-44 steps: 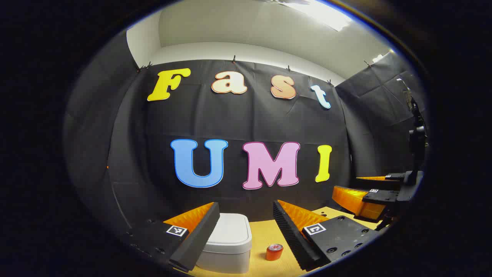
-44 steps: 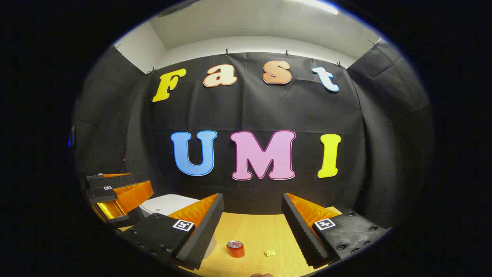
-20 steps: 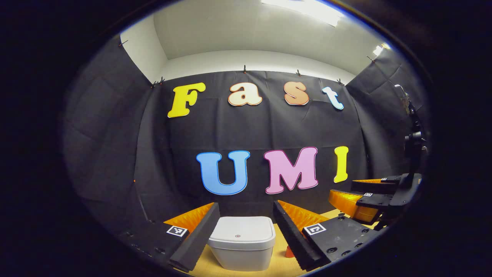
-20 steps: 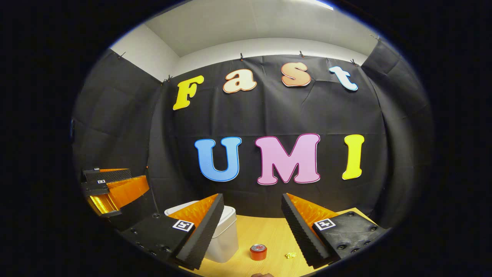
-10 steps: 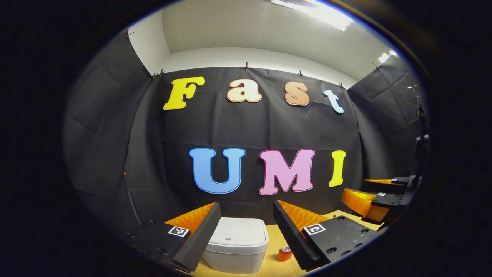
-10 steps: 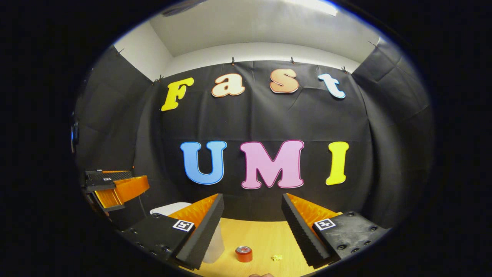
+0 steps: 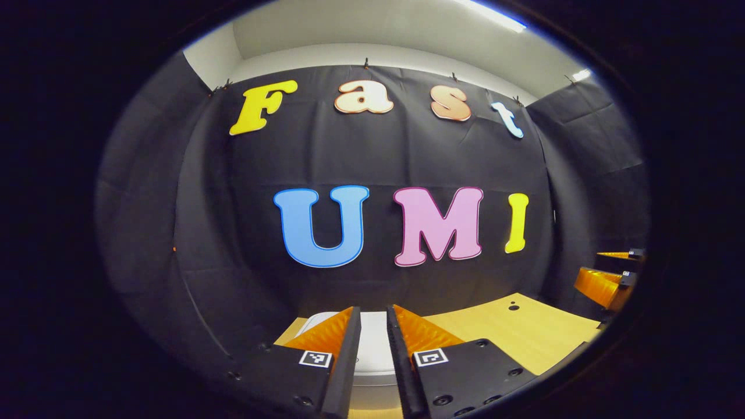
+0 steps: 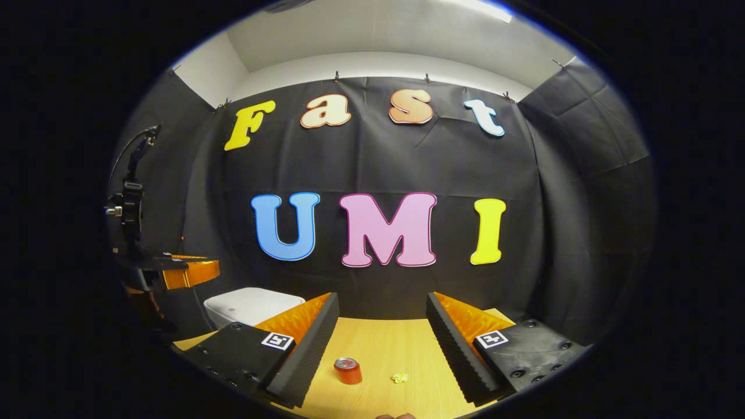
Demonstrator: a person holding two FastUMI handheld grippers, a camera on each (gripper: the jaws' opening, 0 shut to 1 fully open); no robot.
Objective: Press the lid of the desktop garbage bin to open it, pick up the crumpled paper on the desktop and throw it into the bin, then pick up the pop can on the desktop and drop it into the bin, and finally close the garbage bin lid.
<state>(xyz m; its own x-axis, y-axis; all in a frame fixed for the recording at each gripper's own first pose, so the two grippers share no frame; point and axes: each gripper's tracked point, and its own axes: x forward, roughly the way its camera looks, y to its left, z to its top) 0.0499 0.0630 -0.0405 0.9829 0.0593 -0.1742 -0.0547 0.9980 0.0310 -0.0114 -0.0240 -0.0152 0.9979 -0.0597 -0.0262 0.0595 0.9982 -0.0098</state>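
1. White plastic desktop garbage bin (image 7: 372, 349) sits with its lid (image 8: 250, 302) down, near the back left part of the wooden worktop (image 8: 396, 343), close to the black cloth wall.
2. In the left gripper view, the left gripper (image 7: 373, 331) has its two fingers drawn nearly together, with a narrow gap between them. Through that gap the bin's white lid shows straight ahead and just below the fingertips. Whether the fingertips touch the lid cannot be told.
3. In the right gripper view, the right gripper (image 8: 381, 326) has its fingers spread wide and holds nothing.
4. Between the right gripper's fingers, nearer the worktop's front edge, a red pop can (image 8: 348, 370) stands upright.
5. A small yellow crumpled paper (image 8: 399, 378) lies just to the right of the can, apart from it.
6. The bin is to the left of the can, partly hidden behind the right gripper's left finger.
7. At the right edge of the left gripper view, the right gripper's fingers (image 7: 599, 285) show above the worktop's right side.
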